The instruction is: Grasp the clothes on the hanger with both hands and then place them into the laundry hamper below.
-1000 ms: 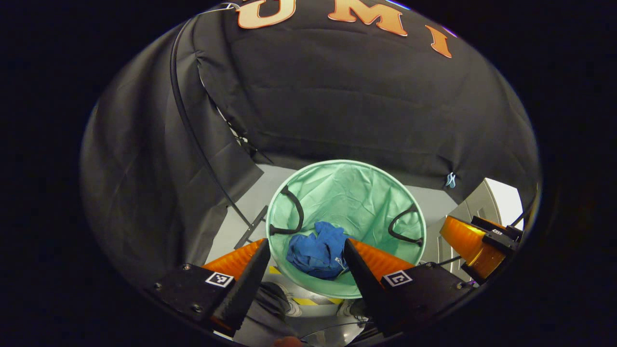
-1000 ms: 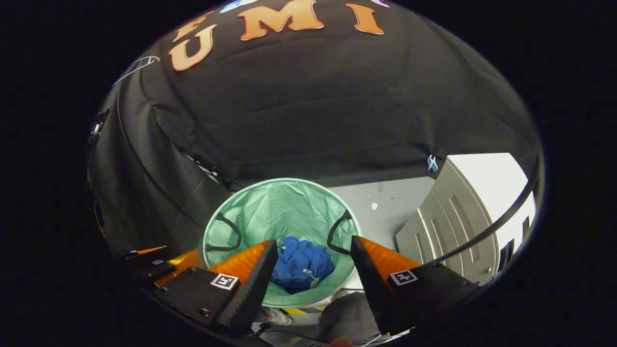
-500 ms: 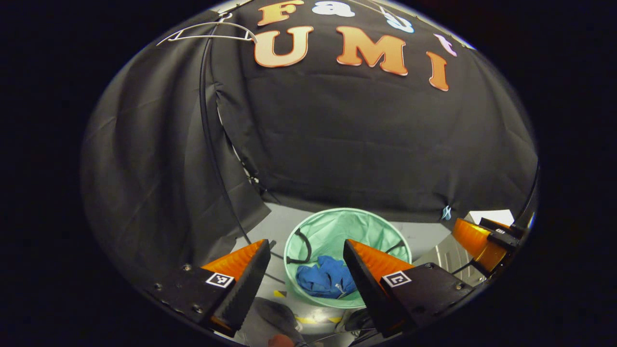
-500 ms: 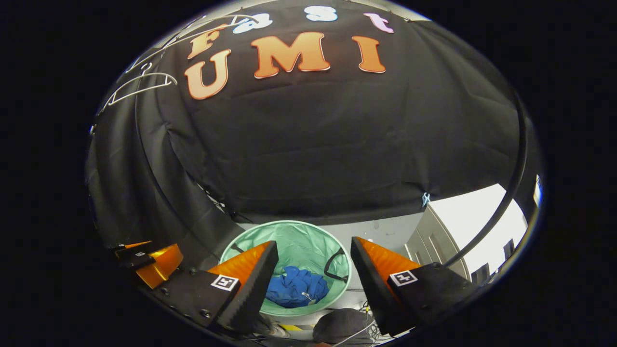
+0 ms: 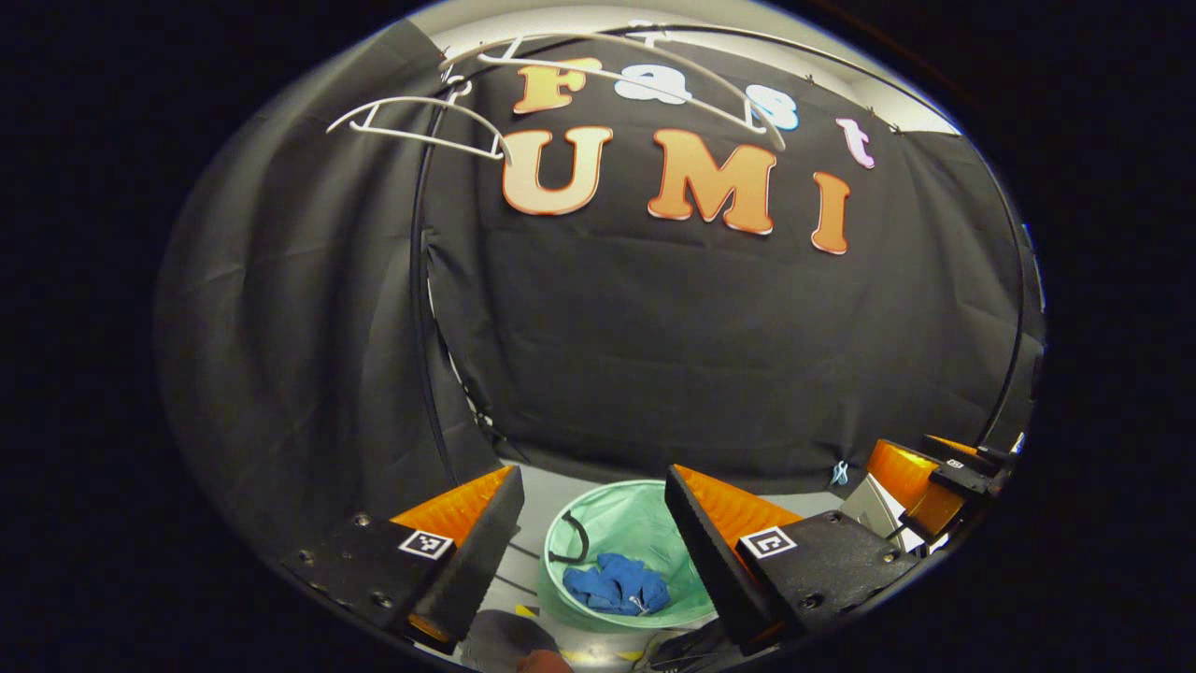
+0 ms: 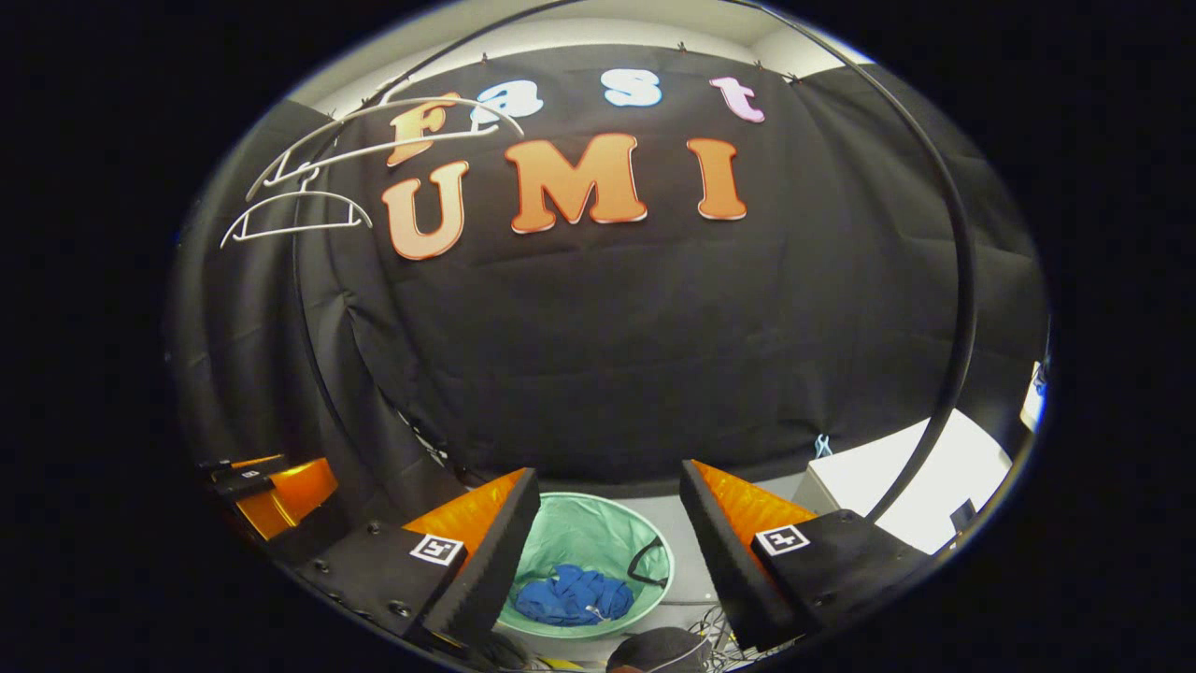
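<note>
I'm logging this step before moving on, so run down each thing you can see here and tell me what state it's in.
Blue clothes: crumpled in a heap inside the hamper, off the hangers.
Laundry hamper: upright on the floor, open at the top.
Hangers: bare, hanging up high at the booth's wall.
Left gripper: open, holding nothing, above the hamper.
Right gripper: open, holding nothing, above the hamper.

Booth bg: black cloth wall, wrinkled, hung from clips along top edge. Side cloth panel on left meets back wall at a corner seam. Thin black curved pole arcs across right side. Floor light grey. White cabinet at right, just beside cloth's lower edge. Pale ceiling strip above cloth.
</note>
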